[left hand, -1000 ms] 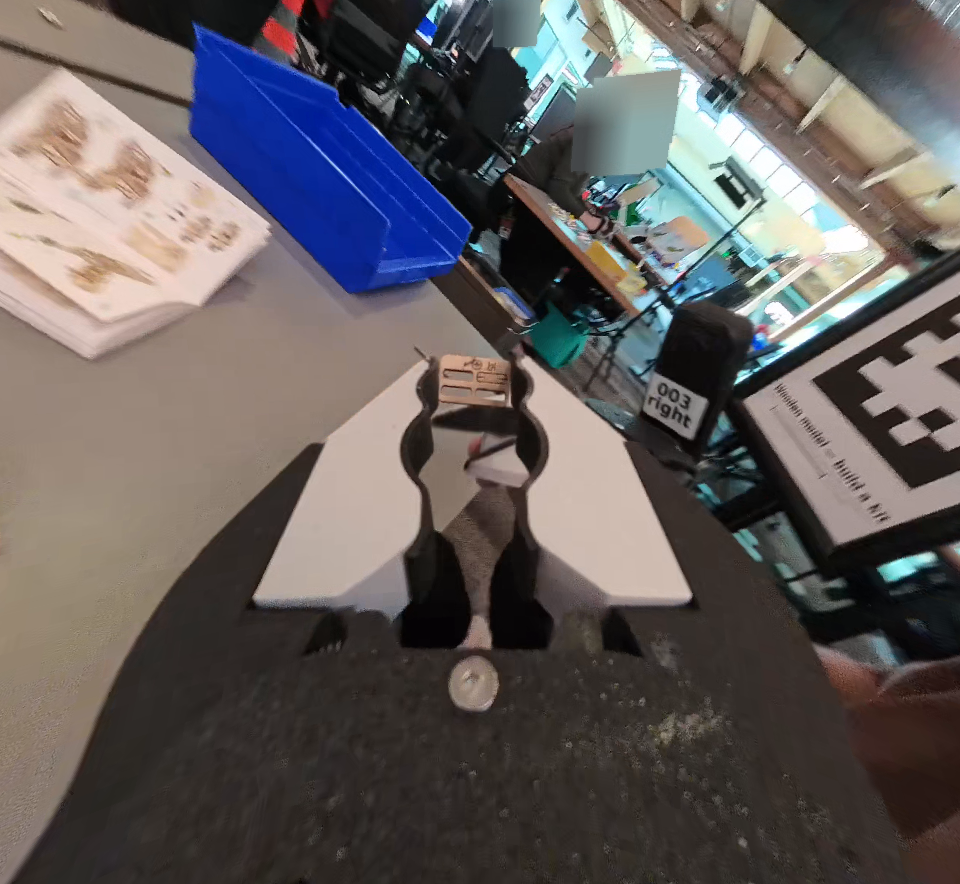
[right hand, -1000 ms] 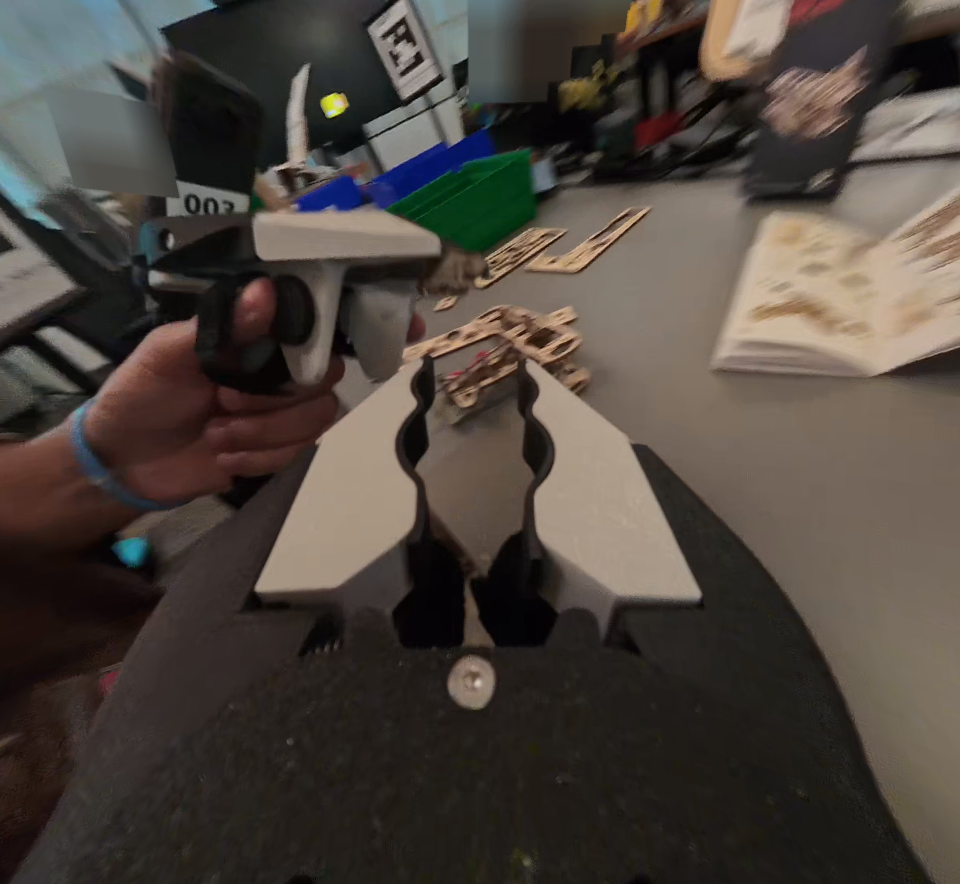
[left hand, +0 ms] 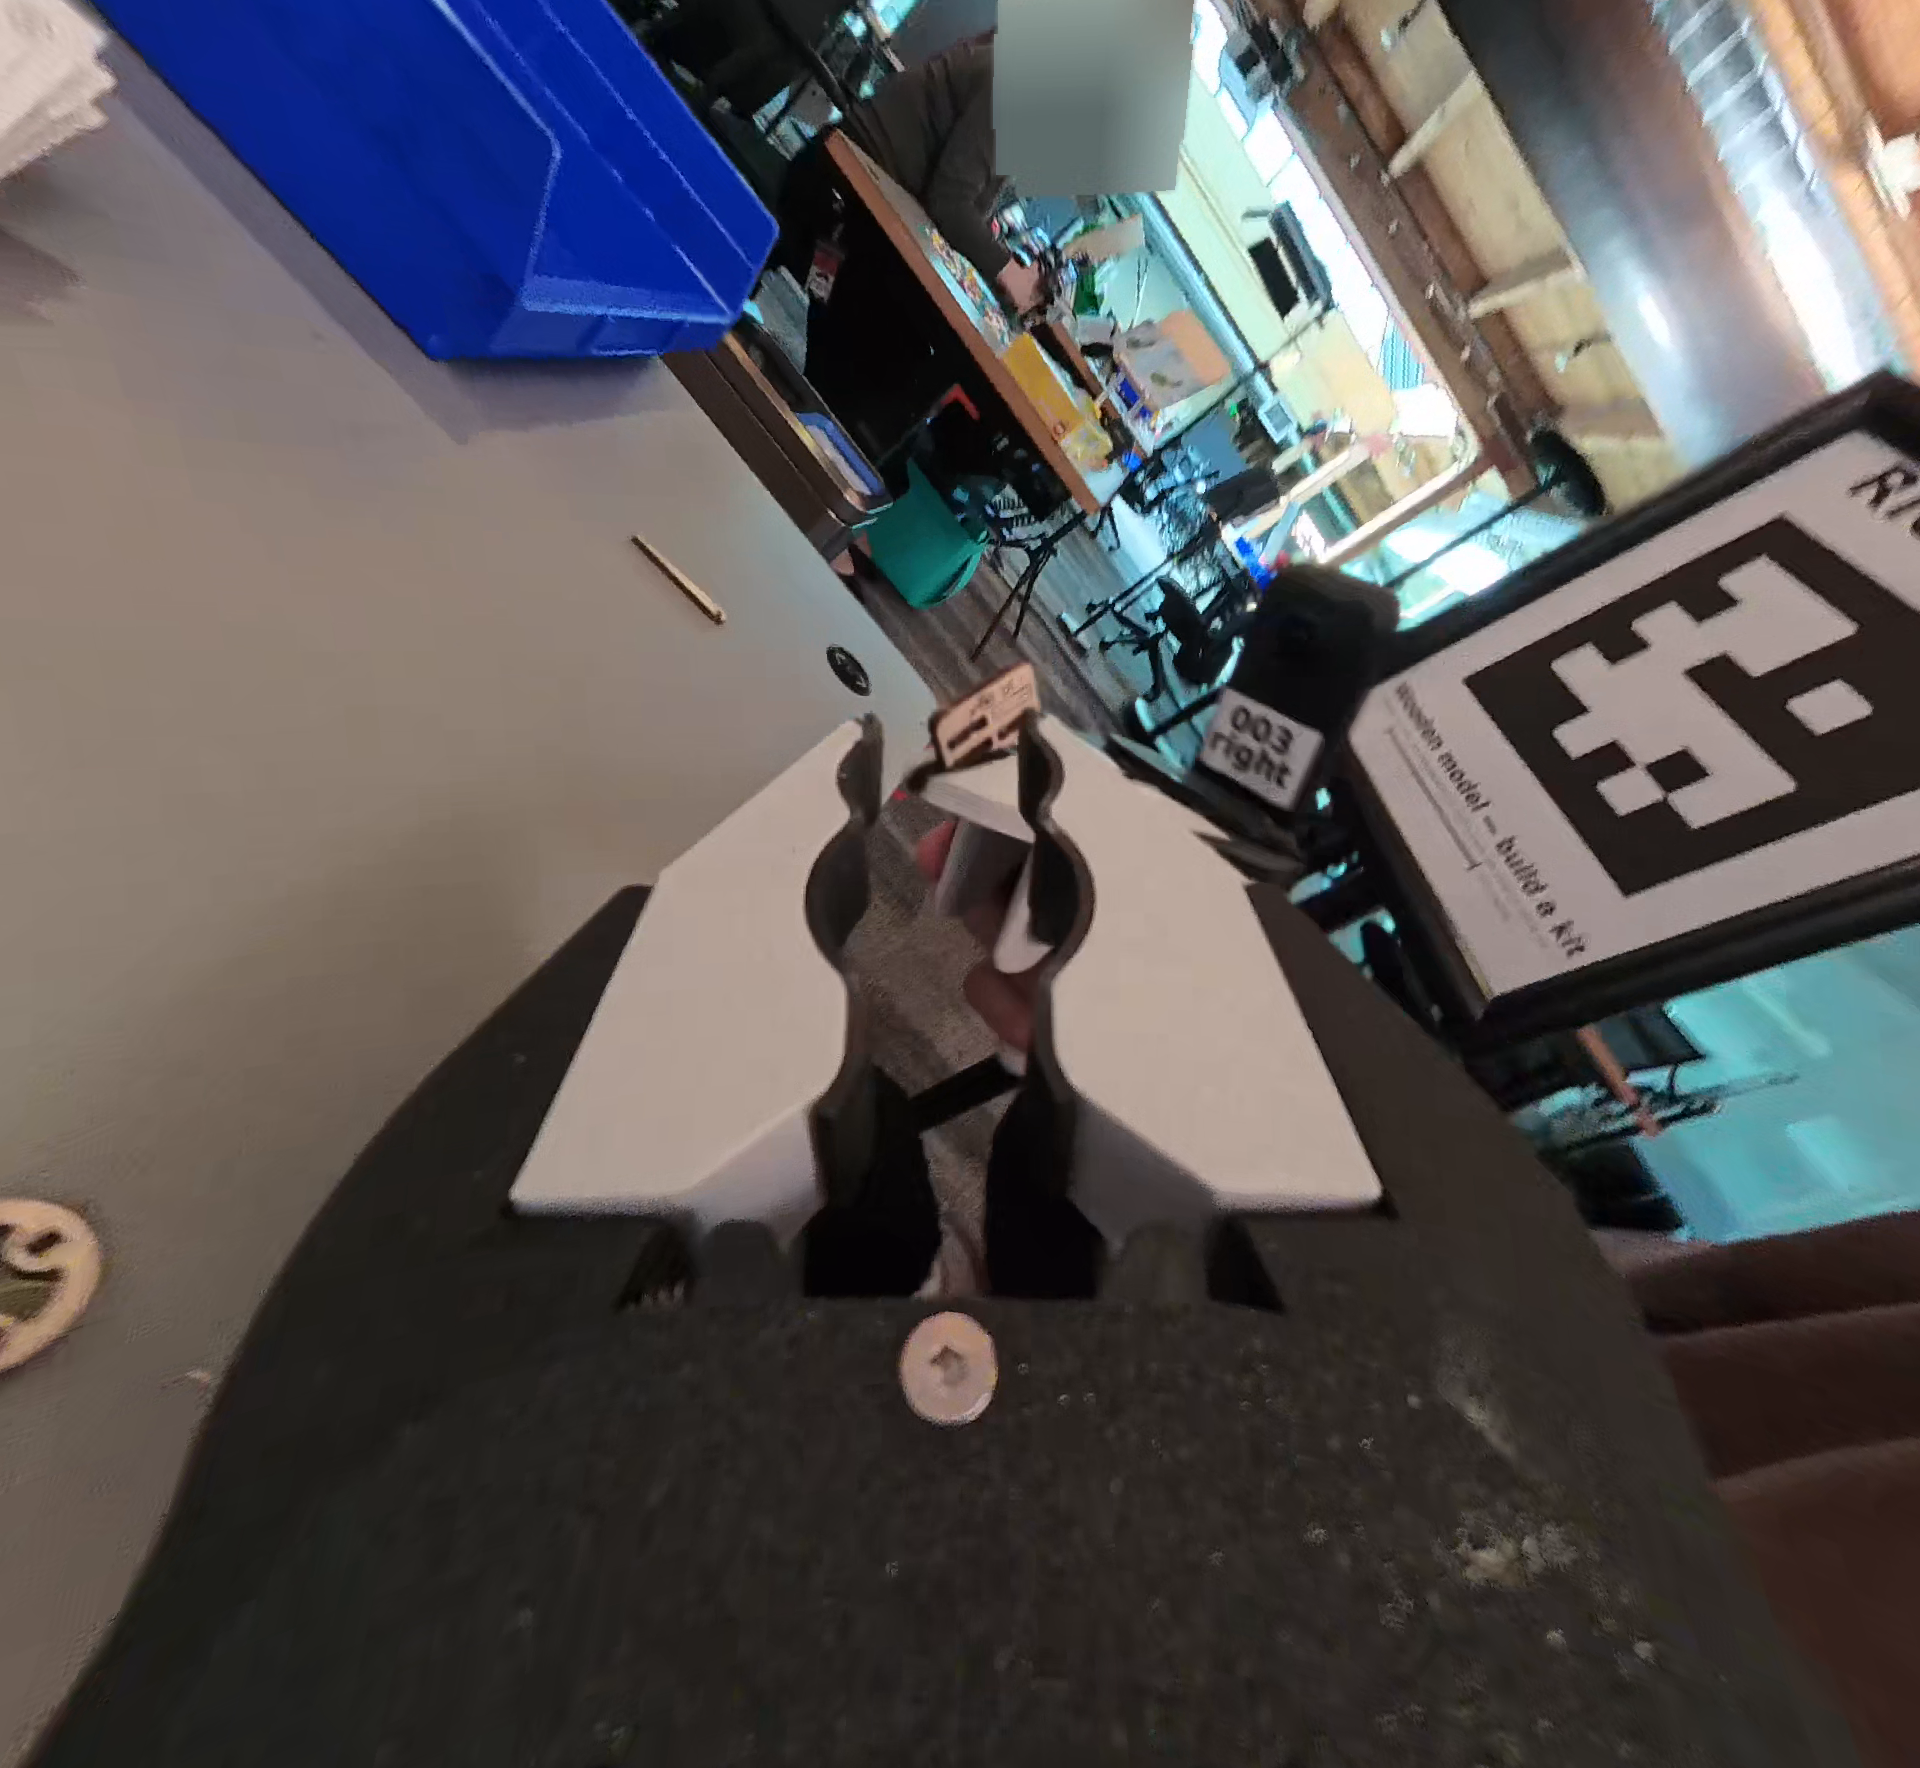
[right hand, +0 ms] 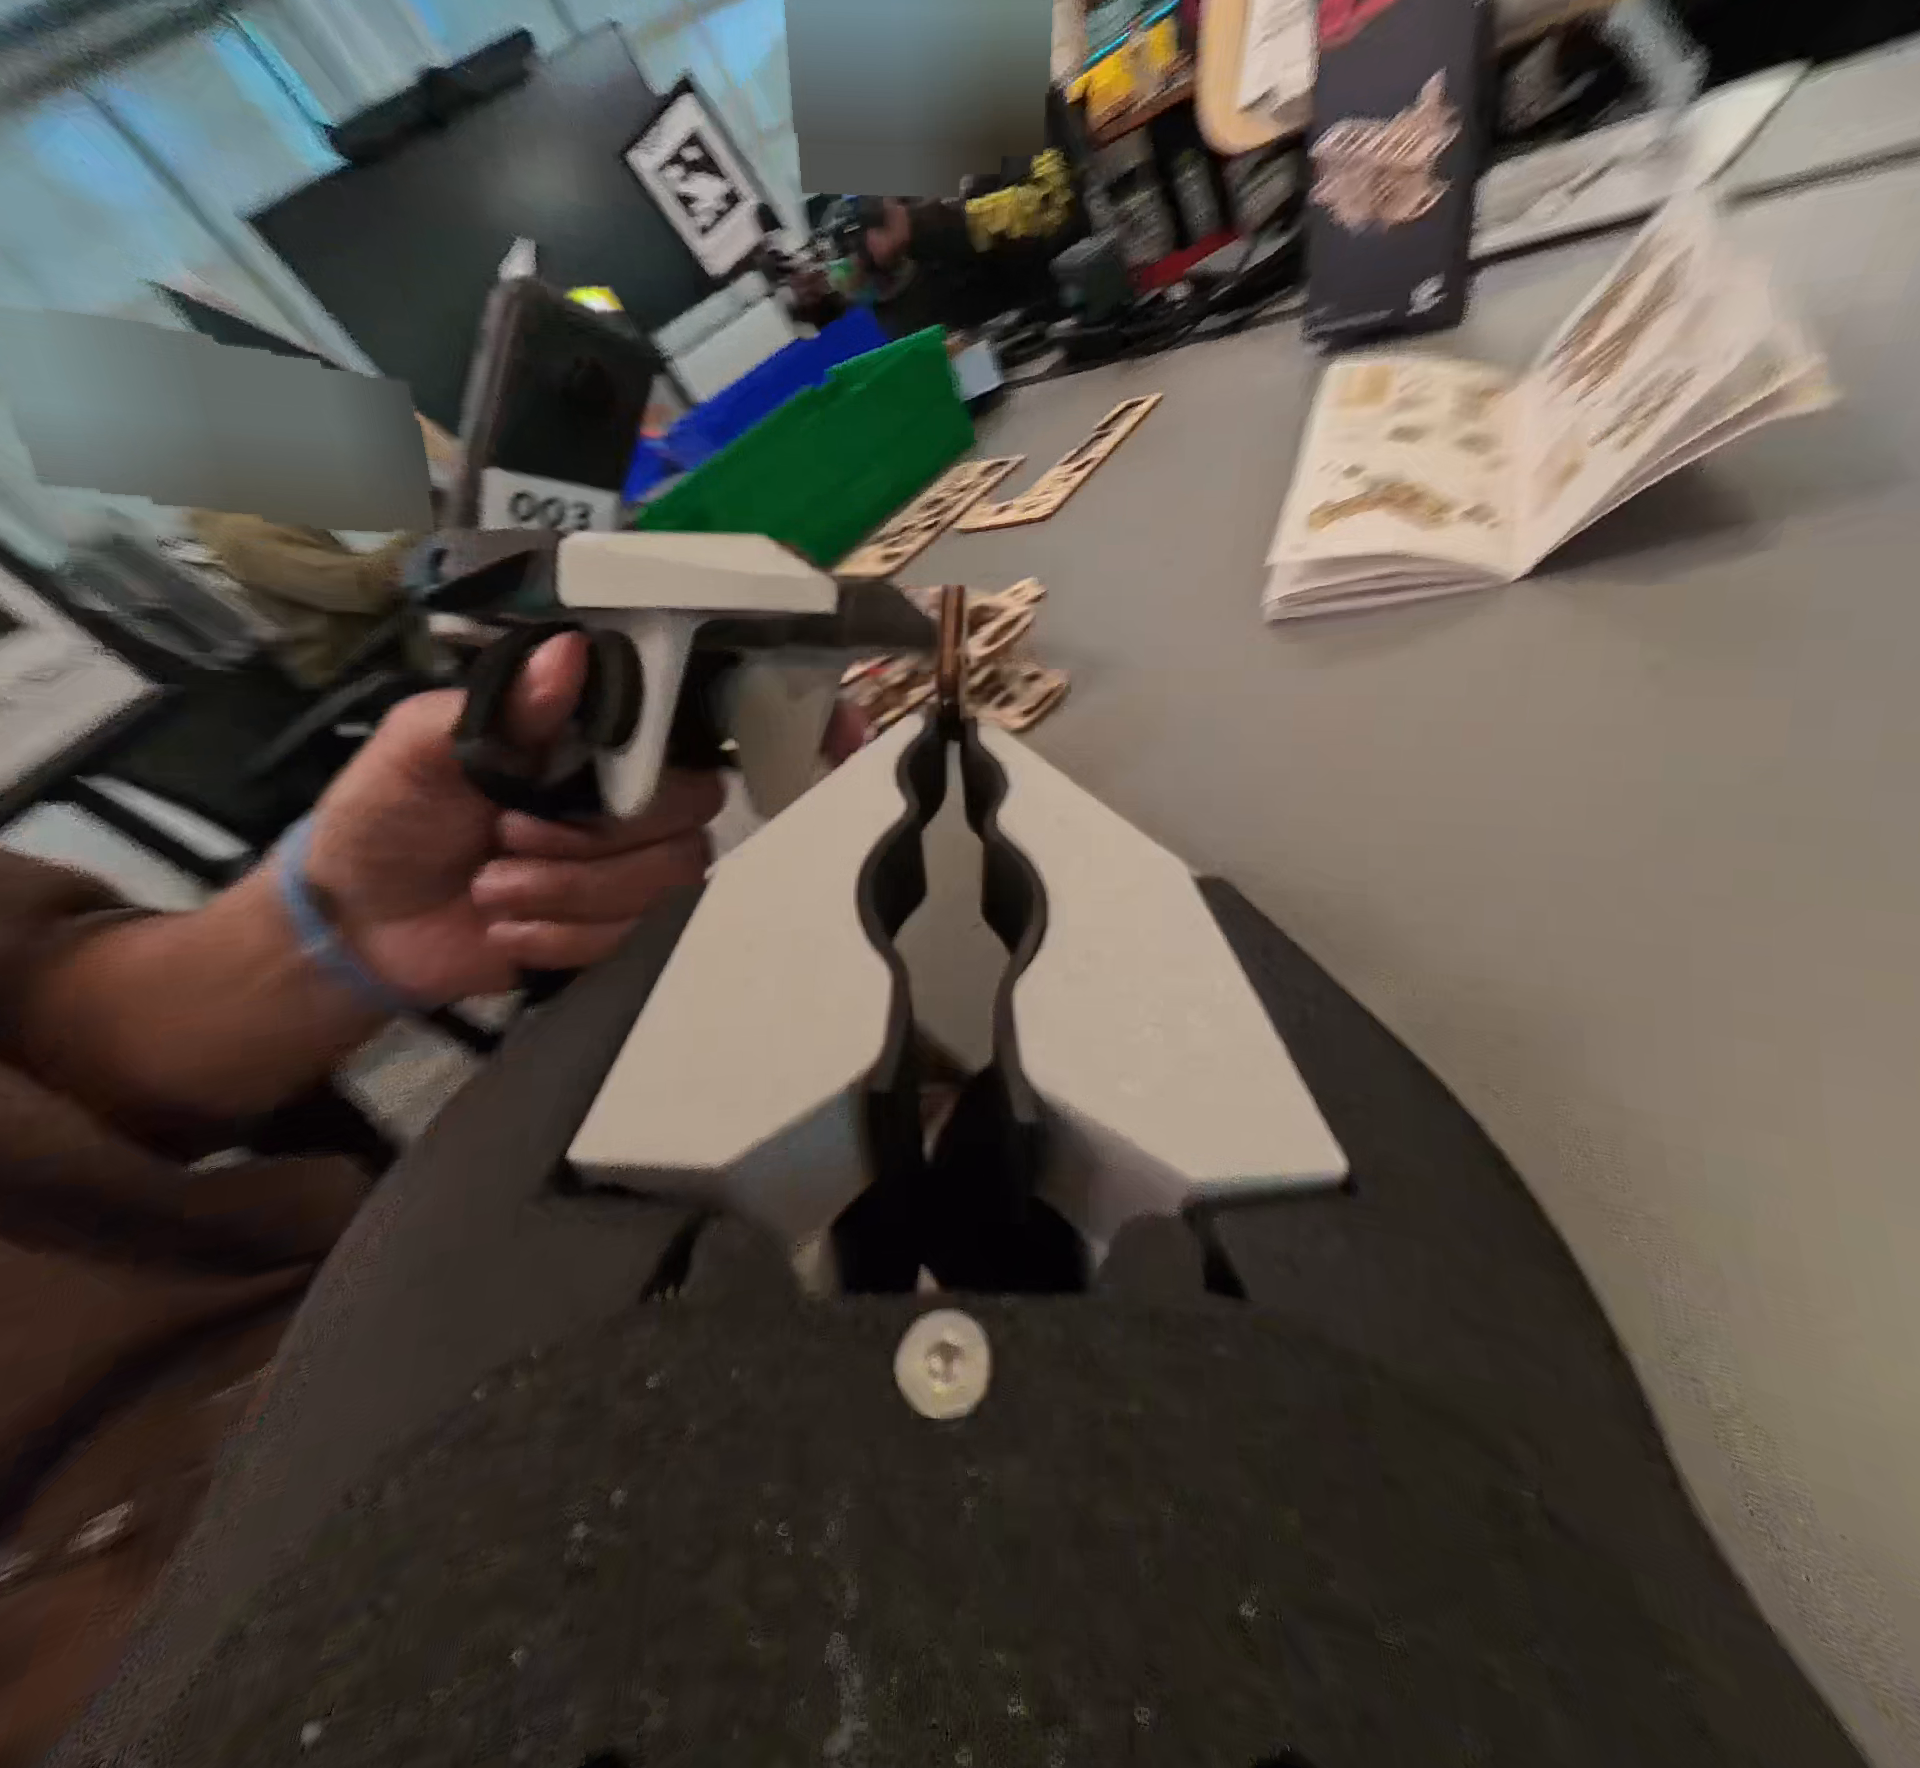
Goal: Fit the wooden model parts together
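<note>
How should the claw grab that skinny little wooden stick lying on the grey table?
Grip the wooden stick around its middle, coming straight down from above. It lies flat on the table and is very thin, so there is probably nothing to catch from the side. Turn crosswise to it and close on its two long sides.

The right hand-held gripper [right hand: 948, 716] pinches a thin wooden piece [right hand: 949, 638] edge-on beside the left hand-held gripper [right hand: 904, 622].

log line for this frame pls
left gripper: shut on wooden part | right gripper: shut on same part, edge-on | both off table | stage: joint hold, fit unconfirmed
</note>
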`<state>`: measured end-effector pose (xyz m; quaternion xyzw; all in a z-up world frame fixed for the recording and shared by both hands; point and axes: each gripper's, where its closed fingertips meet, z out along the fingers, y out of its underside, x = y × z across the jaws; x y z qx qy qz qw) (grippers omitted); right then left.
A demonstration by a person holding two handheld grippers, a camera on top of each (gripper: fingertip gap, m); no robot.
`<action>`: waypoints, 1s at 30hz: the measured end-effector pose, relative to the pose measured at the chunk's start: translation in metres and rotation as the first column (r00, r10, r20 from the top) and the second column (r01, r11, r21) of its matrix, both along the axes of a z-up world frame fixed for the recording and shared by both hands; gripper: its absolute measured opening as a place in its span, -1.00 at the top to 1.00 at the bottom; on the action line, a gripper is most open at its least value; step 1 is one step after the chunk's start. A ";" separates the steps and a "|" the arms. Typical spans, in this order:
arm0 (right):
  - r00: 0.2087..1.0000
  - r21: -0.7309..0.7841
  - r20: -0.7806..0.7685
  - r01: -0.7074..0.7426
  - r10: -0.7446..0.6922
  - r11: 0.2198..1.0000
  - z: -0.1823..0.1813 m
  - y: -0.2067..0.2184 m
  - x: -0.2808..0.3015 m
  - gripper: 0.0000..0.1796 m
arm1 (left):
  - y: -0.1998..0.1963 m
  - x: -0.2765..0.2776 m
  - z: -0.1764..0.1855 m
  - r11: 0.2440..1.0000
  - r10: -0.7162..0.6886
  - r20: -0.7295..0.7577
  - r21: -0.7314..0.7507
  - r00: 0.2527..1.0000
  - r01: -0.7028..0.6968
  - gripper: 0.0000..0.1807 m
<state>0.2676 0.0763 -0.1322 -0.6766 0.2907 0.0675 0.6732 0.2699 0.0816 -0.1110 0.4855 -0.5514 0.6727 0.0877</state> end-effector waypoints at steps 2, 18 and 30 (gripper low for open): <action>0.989 0.076 -0.114 -0.081 0.090 0.994 -0.002 0.001 -0.005 0.99 | 0.004 0.001 -0.001 0.995 -0.048 0.046 0.086 0.998 0.044 0.74; 0.886 0.002 -0.215 -0.420 0.410 0.908 -0.020 0.002 -0.046 0.98 | -0.022 -0.036 -0.024 0.910 -0.395 0.017 0.141 0.918 0.389 0.97; 0.854 0.099 -0.305 -0.413 0.422 0.905 -0.024 -0.016 -0.041 0.99 | -0.034 -0.032 -0.034 0.945 -0.308 -0.062 -0.137 0.949 0.297 0.98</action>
